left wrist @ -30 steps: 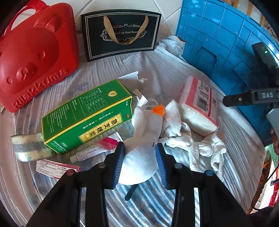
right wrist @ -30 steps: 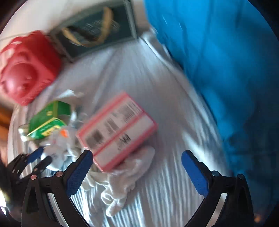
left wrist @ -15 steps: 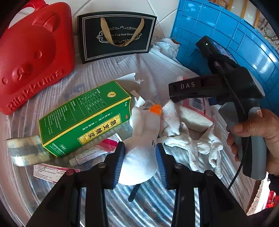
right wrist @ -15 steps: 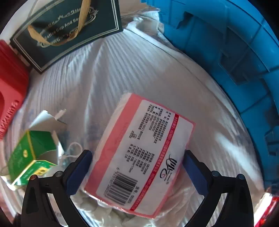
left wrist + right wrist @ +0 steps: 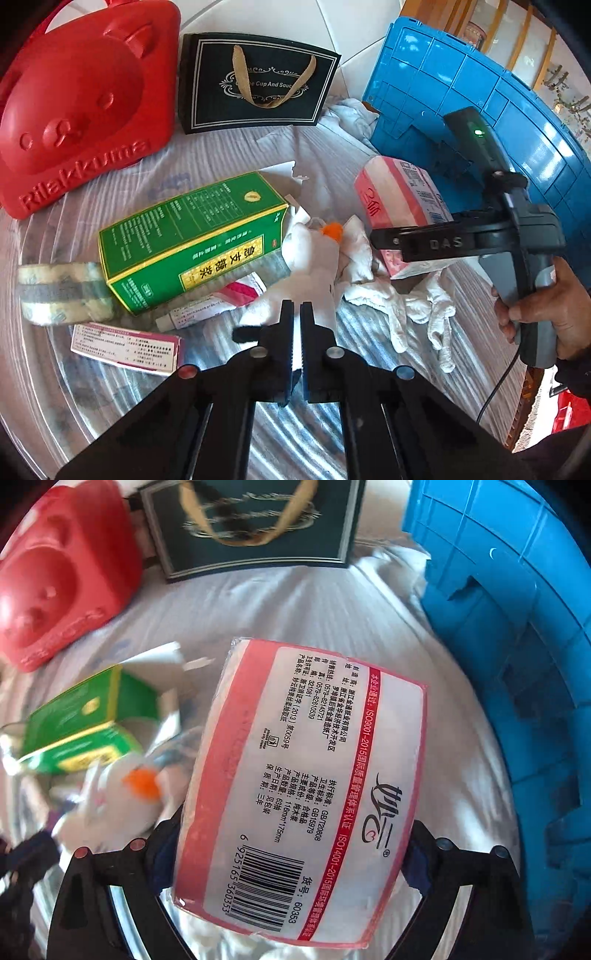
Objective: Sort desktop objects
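Note:
A white plush duck (image 5: 314, 266) with an orange beak lies mid-table, just past my left gripper (image 5: 296, 308). Those jaws are shut together at the duck's near edge; whether they pinch any fabric does not show. A pink-and-white tissue pack (image 5: 306, 786) fills the right wrist view. My right gripper (image 5: 291, 853) straddles it and its jaws are closing, both pads against the pack's long sides. In the left wrist view the tissue pack (image 5: 399, 206) sits tilted up under that gripper, which a hand (image 5: 546, 314) holds.
A green medicine box (image 5: 192, 236), a tape roll (image 5: 62, 291), an ointment tube (image 5: 207, 308) and a small pink box (image 5: 125, 347) lie left. White gloves (image 5: 406, 310) lie beside the pack. A red bear case (image 5: 81, 110), black gift bag (image 5: 258, 81) and blue crate (image 5: 461, 110) stand behind.
My left jaws, earlier spread around the duck's body, have shut. The right gripper came down over the tissue pack and closed in on its sides; the pack now tilts up.

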Tool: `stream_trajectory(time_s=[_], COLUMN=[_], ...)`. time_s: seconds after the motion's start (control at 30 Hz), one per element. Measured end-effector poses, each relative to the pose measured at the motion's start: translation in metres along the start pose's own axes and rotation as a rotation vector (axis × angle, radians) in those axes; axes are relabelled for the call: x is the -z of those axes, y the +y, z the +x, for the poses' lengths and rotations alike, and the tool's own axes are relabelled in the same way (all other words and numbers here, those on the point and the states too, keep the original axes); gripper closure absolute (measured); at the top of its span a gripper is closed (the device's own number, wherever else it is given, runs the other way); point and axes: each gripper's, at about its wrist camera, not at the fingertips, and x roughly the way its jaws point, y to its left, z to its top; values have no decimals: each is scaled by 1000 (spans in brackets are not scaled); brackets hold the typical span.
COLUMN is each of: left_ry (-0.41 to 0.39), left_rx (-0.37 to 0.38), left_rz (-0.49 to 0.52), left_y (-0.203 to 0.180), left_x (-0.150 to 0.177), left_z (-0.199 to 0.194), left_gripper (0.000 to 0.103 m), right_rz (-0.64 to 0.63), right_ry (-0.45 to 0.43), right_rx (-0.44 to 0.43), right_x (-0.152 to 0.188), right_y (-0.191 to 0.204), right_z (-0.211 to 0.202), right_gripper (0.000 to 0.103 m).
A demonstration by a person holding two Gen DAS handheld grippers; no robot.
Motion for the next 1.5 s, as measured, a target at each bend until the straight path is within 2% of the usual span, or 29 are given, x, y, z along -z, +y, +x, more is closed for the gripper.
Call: stream_trajectory(time_s=[0.07,0.13,0.2,0.23,0.3,0.37,0.4,0.47,0.57,0.6,0.67,0.73,0.8,0.9,1.0,1.17,1.33,1.5], left_ry=[31,42,44,61,117,149,148,156,231,247,294,305,275,233,196,94,-41,-202], left_rx=[-28,2,-43,-57,-74,-47,-45,-49,-102,-116,-64,-60,-106,-137,-132,-134,-157,-134], left_rz=[-8,-14,21,43,73,105,127,178,251,271,279,298,334,318,250,216,235,304], left_y=[1,2,0,-1,-2,-4,-6,-11,-15,-14,-14,-21,-31,-37,-37,-46,-67,-113], left_x=[6,4,-3,-8,-18,-27,-30,-36,-35,-33,-29,-25,-20,-13,-11,-13,-25,-45], left_z=[5,5,5,7,13,19,20,24,45,52,62,66,66,62,44,-4,-56,-104], left_gripper=[100,100,99,94,72,15,12,12,14,19,37,46,51,55,56,56,56,56], right_rz=[-21,-17,-3,3,12,39,54,73,93,102,120,135,135,120,87,49,31,22], right_ry=[-10,0,4,-1,-3,-4,-5,-13,-23,-25,-27,-32,-34,-34,-44,-96,-190,-342], right_rx=[-26,-56,-83,-84,-90,-103,-112,-121,-131,-134,-148,-163,-160,-166,-166,-179,-198,-183], right_x=[15,27,35,34,29,29,31,36,41,41,40,41,41,43,47,53,61,78], right_y=[-2,-7,-10,-5,-3,-8,-11,-16,-25,-28,-33,-38,-39,-37,-29,-19,-14,-20], right_z=[-13,-22,-30,-40,-34,-35,-35,-42,-51,-52,-54,-58,-58,-59,-63,-86,-130,-198], right_gripper=[9,9,9,9,9,9,8,8,8,8,8,8,8,8,8,8,8,8])
